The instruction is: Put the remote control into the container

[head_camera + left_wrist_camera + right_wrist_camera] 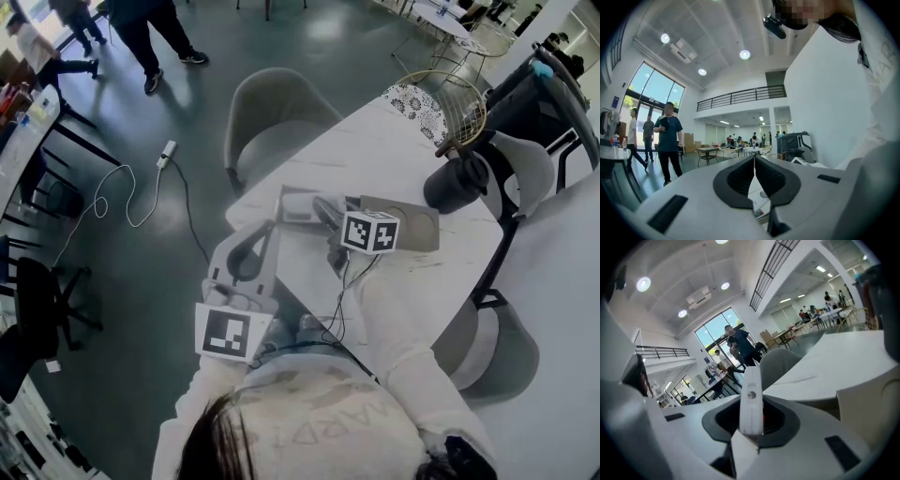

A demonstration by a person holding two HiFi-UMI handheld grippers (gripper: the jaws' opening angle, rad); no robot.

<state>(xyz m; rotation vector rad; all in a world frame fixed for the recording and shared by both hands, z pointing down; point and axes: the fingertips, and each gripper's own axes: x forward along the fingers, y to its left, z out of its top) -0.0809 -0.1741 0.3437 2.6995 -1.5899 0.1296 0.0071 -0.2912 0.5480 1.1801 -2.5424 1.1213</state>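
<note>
Head view: a person leans over the white worktop (412,155). The right tool (323,209) points at a grey box (292,200) near the worktop's edge, which is likely the container. A tan box (405,225) lies just beside that tool and I can't rule it out. The left tool (251,246) sits at the near edge, apart from both boxes. The remote control can't be made out here.

Left gripper view: the left tool (753,174) has its jaws pressed together with nothing between them. It is steadying nothing.

Right gripper view: the right tool (751,425) is pinching the remote control (751,392). The remote is white and narrow, is gripped at one end and sticks well forward of the jaws. The worktop (843,357) runs off to the right. The remote is not in any box yet.

Risks, as I judge them:
- The grip is at one end only, so the long free part could pivot or slip if it touches a box wall.
- If the free end catches the rim, the unheld grey box may slide — and it sits close to the worktop's edge.
- If the jaws let go too early or off-centre, the remote lands on the worktop beside the box or bridges the rim.
</note>
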